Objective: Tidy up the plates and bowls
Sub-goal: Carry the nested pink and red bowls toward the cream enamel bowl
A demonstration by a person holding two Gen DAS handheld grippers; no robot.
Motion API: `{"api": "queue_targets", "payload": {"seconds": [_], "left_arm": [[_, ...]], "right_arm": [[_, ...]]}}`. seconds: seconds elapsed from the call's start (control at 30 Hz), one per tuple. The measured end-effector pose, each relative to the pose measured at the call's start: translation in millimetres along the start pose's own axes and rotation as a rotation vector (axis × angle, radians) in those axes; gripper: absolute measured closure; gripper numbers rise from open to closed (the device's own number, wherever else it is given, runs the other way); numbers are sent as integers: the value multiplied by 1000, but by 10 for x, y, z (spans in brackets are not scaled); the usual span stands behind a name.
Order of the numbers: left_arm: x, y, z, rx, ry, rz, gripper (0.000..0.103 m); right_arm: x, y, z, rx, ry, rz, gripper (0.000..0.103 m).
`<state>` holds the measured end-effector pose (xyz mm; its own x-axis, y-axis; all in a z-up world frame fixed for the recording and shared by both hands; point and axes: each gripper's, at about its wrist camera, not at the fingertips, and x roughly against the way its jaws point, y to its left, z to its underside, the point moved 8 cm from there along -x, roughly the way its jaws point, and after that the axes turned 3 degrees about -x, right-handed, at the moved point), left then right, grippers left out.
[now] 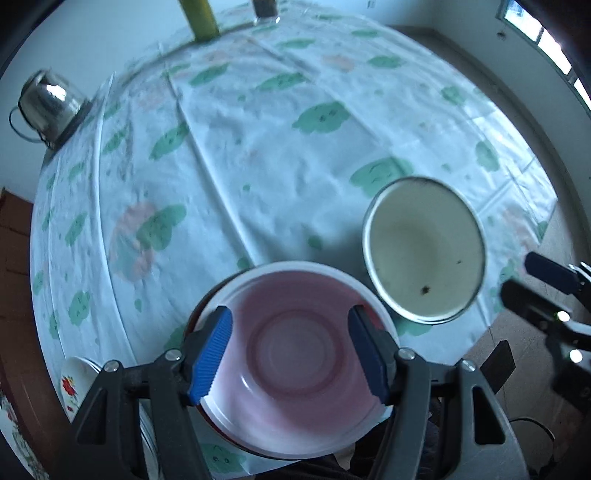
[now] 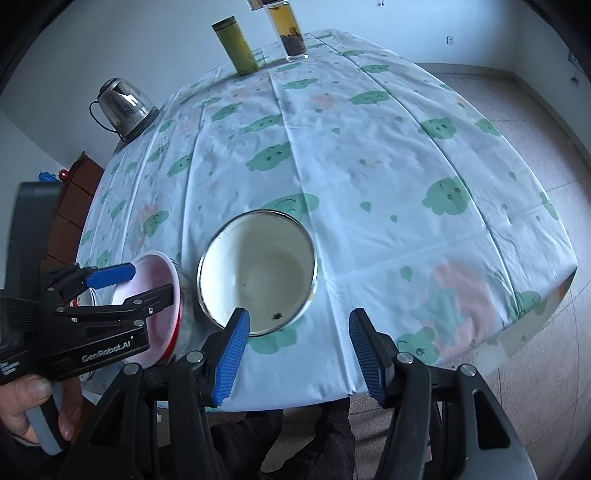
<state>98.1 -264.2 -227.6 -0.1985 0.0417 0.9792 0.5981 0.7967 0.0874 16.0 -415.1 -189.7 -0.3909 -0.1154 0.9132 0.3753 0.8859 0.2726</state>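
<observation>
Left gripper (image 1: 290, 354) is held open over the pink bowl (image 1: 295, 365); right gripper (image 2: 299, 354) open too, nothing gripped, beside the white bowl (image 2: 258, 273).

Lit by cool, bluish daylight from bright windows (image 1: 554, 33) at upper right. Strongly bowed by fisheye, with dark vignette at the corners. Smeared by motion blur across the cloud-printed white tablecloth (image 1: 258, 147). Glare on the shiny steel kettle (image 1: 50, 105).
</observation>
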Motion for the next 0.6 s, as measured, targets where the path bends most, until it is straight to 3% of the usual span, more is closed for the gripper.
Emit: {"api": "queue_targets", "payload": {"seconds": [0.2,0.6], "left_arm": [[133,61,-97,48,-40,29,37],[184,-130,-328,-2,-51,31,37]], "right_arm": [[-27,-77,-12,-11,2,4,45],[-155,-63,-75,8,14,-18,45]]}}
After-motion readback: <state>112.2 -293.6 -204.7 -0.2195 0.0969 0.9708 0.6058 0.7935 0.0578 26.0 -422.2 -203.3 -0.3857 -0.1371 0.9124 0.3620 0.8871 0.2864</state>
